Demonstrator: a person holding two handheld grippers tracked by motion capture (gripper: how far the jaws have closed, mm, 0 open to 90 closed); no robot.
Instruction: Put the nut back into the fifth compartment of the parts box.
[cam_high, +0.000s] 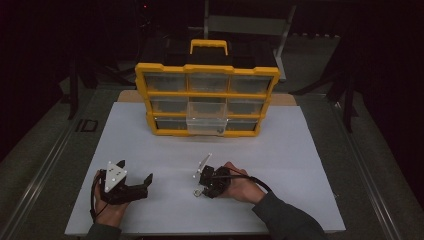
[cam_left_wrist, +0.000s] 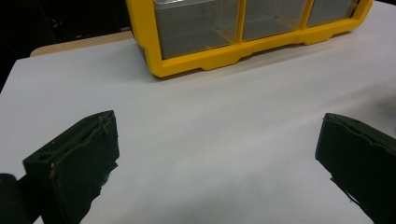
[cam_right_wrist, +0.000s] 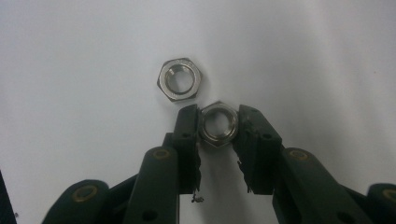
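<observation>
A yellow organizer with clear drawers stands upright at the far side of the white surface. Its bottom middle drawer is pulled out toward the near edge. A black-and-yellow handle tops the organizer.

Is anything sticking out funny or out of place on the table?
Yes: one clear drawer in the bottom row of the yellow organizer sticks out while the others sit flush. One loose nut lies alone on the white table, beside the nut pinched in the right tongs.
</observation>
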